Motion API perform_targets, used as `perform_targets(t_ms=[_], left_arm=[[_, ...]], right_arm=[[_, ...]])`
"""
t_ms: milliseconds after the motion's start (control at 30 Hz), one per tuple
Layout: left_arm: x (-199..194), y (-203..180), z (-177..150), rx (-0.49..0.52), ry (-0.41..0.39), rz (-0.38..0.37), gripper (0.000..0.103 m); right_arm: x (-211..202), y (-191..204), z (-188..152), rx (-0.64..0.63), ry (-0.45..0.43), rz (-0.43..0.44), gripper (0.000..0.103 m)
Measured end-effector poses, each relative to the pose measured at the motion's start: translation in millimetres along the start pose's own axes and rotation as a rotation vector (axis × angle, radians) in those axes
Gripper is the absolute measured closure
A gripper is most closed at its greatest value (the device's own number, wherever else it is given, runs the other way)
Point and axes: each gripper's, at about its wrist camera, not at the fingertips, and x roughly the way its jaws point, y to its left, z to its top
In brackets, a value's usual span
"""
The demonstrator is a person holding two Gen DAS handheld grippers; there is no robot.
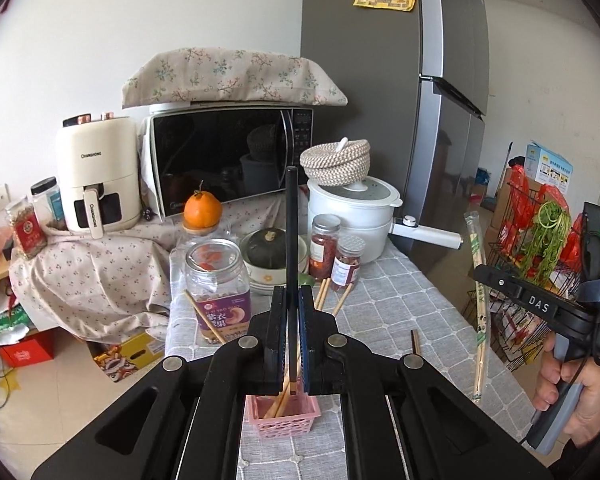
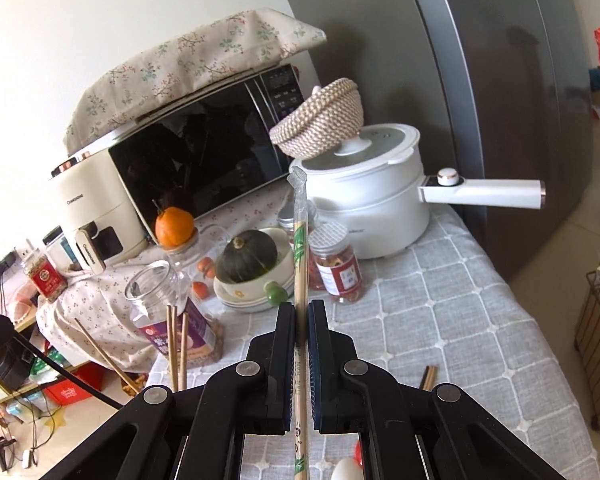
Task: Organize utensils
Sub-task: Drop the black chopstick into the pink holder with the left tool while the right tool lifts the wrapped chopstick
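My left gripper [image 1: 291, 294] is shut on a black chopstick [image 1: 291, 216] that stands upright, its lower end over a small pink basket [image 1: 284, 420] holding wooden chopsticks. My right gripper [image 2: 301, 309] is shut on a pair of wooden chopsticks in a clear wrapper [image 2: 300, 248], held upright above the table. The same wrapped pair [image 1: 478, 280] shows at the right of the left wrist view. Loose wooden chopsticks [image 1: 342, 300] lie on the grey tablecloth [image 1: 400, 300], and a brown pair [image 2: 428, 378] lies near the right gripper.
A snack jar [image 1: 220, 280], a squash in stacked bowls [image 1: 266, 248], two spice jars [image 1: 334, 252] and a white electric pot [image 1: 356, 216] crowd the table's back. A microwave [image 1: 228, 160] and air fryer [image 1: 98, 172] stand behind. A wire rack [image 1: 540, 248] stands right.
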Motion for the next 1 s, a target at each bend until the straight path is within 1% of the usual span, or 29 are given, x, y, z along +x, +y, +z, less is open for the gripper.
perform_targets(t_ms=[200, 367, 467, 600, 767, 867, 933, 1000], left_arm=[[38, 23, -11, -0.05, 0.114, 0.046, 0.097], [65, 38, -24, -0.109, 0.185, 0.026, 0.097], [80, 45, -28, -0.135, 0.204, 0.008, 0.097], [95, 49, -32, -0.147, 0.199, 0.006, 0.097], [98, 48, -35, -0.133, 0.234, -0.021, 0.095], [92, 48, -36, -0.118, 0.242, -0.024, 0.087], [86, 52, -37, -0.121, 0.248, -0.015, 0.076], [81, 59, -37, -0.134, 0.251, 0.002, 0.07]], right_arm=[[8, 19, -7, -0.034, 0.005, 0.028, 0.099], [9, 36, -11, -0.045, -0.017, 0.051, 0.099], [8, 48, -13, -0.042, -0.043, 0.068, 0.098], [7, 63, -15, -0.027, -0.09, 0.081, 0.098], [17, 78, -16, 0.01, -0.142, 0.048, 0.098], [29, 81, -19, 0.051, -0.156, 0.02, 0.098], [37, 81, -23, 0.089, -0.17, -0.006, 0.098], [44, 81, -27, 0.125, -0.187, -0.037, 0.098]])
